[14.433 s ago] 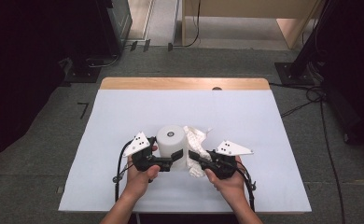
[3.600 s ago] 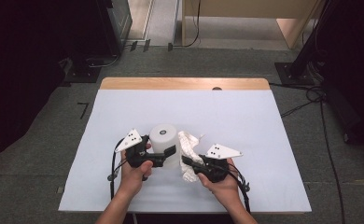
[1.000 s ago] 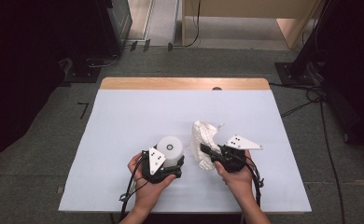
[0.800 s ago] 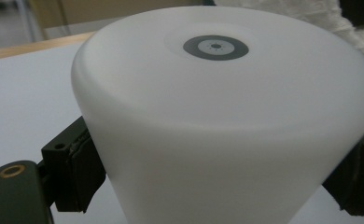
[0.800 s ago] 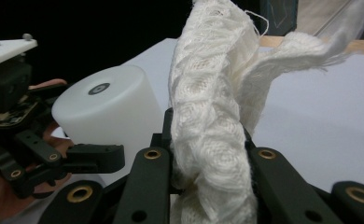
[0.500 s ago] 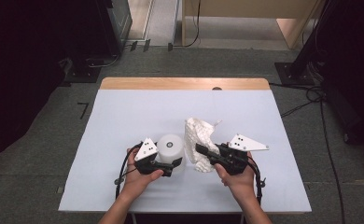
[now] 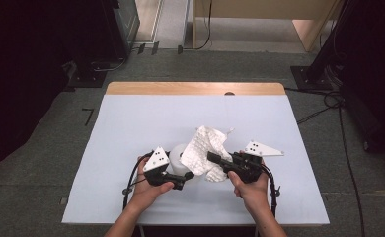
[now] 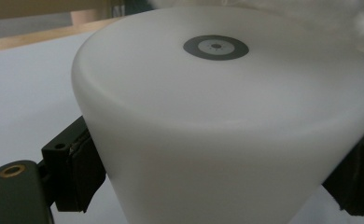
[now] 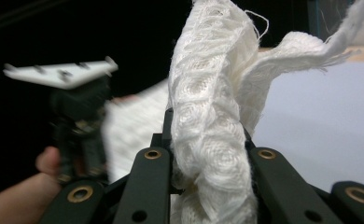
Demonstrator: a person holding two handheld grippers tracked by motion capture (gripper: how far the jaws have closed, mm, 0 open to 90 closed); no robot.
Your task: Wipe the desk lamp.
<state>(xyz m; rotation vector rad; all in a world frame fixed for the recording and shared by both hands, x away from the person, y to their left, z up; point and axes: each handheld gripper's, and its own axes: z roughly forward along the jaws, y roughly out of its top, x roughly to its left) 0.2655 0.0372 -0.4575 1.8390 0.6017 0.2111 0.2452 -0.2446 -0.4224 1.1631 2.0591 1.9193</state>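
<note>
A white tapered cup (image 7: 179,157) stands upside down near the table's front middle, a grey ring mark on its upturned base (image 8: 216,47). My left gripper (image 7: 184,176) is shut on its wall, with black pads (image 8: 80,173) pressing on either side of the cup (image 8: 227,140). A white waffle-weave cloth (image 7: 205,147) hangs crumpled just right of the cup and touches its top. My right gripper (image 7: 212,157) is shut on the cloth (image 9: 208,116), which bulges up between its jaws. The left gripper (image 9: 77,122) appears blurred at the left of the right gripper view.
The table has a pale blue-white top (image 7: 146,123) with a wooden strip (image 7: 190,88) along its far edge. Dark equipment and cables (image 7: 328,98) lie on the grey floor around it.
My right gripper has carried the cloth a little to the left, against the cup. My left gripper has turned its hand while keeping hold of the cup, which stays in place.
</note>
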